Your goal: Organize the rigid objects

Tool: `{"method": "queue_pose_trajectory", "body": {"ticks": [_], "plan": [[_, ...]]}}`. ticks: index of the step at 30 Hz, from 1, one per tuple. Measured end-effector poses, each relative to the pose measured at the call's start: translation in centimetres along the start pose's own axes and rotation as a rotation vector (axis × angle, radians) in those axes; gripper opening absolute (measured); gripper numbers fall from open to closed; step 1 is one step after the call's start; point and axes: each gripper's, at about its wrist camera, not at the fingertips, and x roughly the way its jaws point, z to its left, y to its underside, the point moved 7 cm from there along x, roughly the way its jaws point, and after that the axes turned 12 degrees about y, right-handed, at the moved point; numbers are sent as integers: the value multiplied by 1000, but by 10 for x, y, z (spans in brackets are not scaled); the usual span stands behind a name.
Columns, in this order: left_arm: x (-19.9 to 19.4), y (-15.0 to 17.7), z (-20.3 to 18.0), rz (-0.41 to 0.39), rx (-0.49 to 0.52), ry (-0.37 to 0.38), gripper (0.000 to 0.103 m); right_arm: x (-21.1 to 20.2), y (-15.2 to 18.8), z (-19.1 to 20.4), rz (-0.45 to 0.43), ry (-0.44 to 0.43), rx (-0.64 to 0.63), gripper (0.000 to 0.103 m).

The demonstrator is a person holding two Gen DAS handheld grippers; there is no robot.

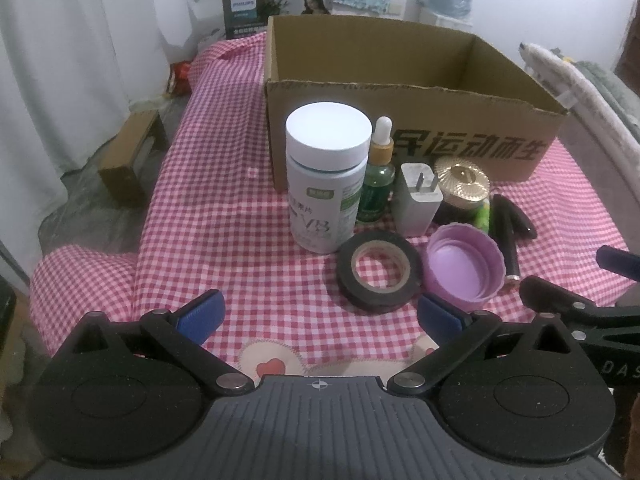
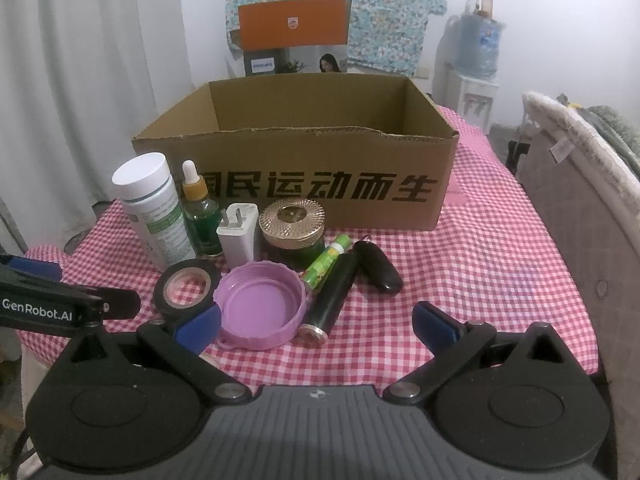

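Observation:
An open cardboard box (image 1: 400,136) (image 2: 304,184) stands on the red checked cloth. In front of it stand a white bottle (image 1: 326,176) (image 2: 154,212), a green dropper bottle (image 1: 378,178) (image 2: 200,216), a white charger (image 1: 416,200) (image 2: 238,234) and a gold-lidded jar (image 1: 462,190) (image 2: 292,232). A black tape roll (image 1: 378,272) (image 2: 186,288), a purple lid (image 1: 464,268) (image 2: 260,306), a green tube (image 2: 326,264), a black cylinder (image 2: 334,296) and a black oval piece (image 2: 378,266) lie nearer. My left gripper (image 1: 320,320) is open and empty. My right gripper (image 2: 316,326) is open and empty.
A padded chair back (image 2: 580,184) stands right of the table. A brown box (image 1: 132,160) sits on the floor at left. Orange and Philips cartons (image 2: 292,36) and a water dispenser (image 2: 478,64) stand behind. The table's left edge drops off near the curtain.

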Motion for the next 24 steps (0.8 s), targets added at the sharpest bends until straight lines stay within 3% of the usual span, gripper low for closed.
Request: {"method": "queue_pose_trajectory", "body": {"ticks": [24], "plan": [[4, 0, 1, 13, -1, -9, 103, 4, 0, 5, 12, -8, -8, 103]]}}
